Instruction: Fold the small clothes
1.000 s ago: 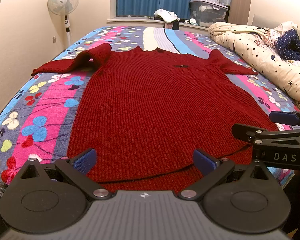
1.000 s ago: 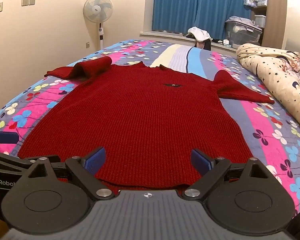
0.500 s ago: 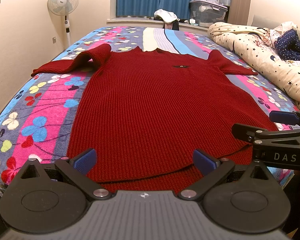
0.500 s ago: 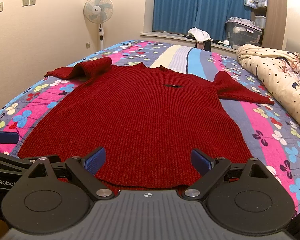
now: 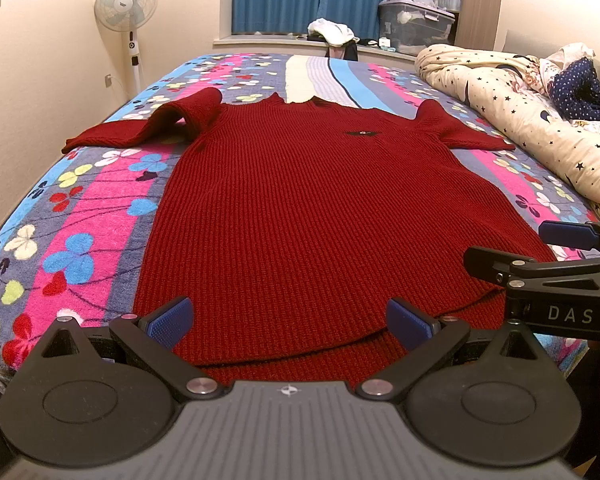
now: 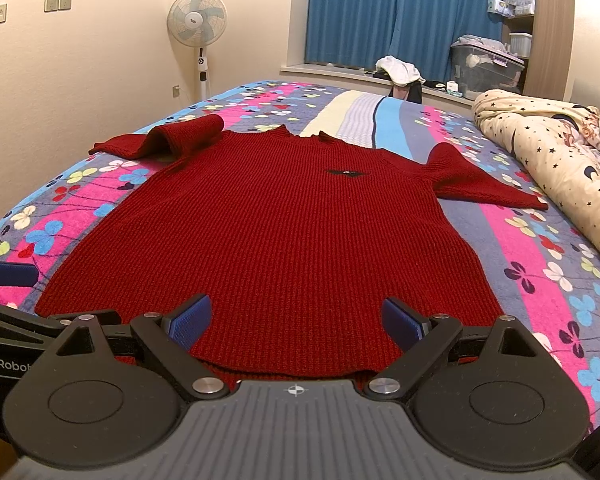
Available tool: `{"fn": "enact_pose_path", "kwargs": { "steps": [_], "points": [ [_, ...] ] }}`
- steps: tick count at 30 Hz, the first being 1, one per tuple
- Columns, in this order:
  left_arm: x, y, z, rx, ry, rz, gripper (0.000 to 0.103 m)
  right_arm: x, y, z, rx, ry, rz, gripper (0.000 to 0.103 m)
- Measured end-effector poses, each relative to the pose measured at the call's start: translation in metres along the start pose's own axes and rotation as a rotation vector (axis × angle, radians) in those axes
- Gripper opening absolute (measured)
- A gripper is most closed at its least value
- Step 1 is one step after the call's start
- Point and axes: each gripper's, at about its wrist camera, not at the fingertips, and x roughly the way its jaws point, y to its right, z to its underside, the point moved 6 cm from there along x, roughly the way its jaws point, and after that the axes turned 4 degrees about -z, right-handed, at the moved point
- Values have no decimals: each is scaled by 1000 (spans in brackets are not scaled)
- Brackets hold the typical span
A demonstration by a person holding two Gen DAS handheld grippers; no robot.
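Note:
A dark red knit sweater point(image 5: 300, 208) point(image 6: 284, 232) lies flat on the bed, hem toward me, neck at the far end. Its left sleeve point(image 5: 148, 124) is bunched and humped; its right sleeve point(image 6: 480, 184) spreads out flat. My left gripper point(image 5: 290, 320) hovers open at the hem, nothing between its blue pads. My right gripper point(image 6: 296, 320) also stands open over the hem's middle and holds nothing. The right gripper's side point(image 5: 548, 276) shows at the right edge of the left wrist view, and the left gripper's finger point(image 6: 8, 274) shows at the left edge of the right wrist view.
The bed has a colourful flowered cover point(image 5: 80, 240). A rolled star-print quilt point(image 5: 520, 120) and a dark dotted garment point(image 5: 580, 88) lie along the right side. A standing fan point(image 6: 198, 24) is by the left wall. Clothes and a storage box point(image 6: 484, 64) sit on the window ledge.

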Motion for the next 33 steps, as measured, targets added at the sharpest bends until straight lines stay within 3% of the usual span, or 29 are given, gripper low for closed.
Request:
{"fn": "enact_pose_path", "kwargs": {
  "steps": [13, 17, 21, 23, 25, 28, 31, 33],
  "points": [
    [-1, 3, -1, 11, 9, 3, 103, -7, 3, -1, 18, -10, 0, 92],
    [-5, -2, -7, 14, 43, -10, 101, -10, 12, -6, 24, 27, 14, 89],
    [-7, -23, -29, 43, 52, -1, 76, -12, 61, -24, 174, 45, 0, 81],
    [-3, -39, -47, 81, 47, 22, 65, -13, 85, -37, 164, 39, 36, 68],
    [2, -59, -64, 126, 59, 7, 56, -13, 112, -52, 115, 53, 79, 48],
    [22, -91, -80, 144, 34, -28, 52, 5, 155, -62, 91, 11, 120, 48],
    [53, -125, -78, 49, -50, -25, 52, 35, 195, -50, 135, -107, 164, 48],
    [76, -142, -66, -58, -159, -20, 52, 54, 218, -33, 218, -186, 186, 48]
  ]
}}
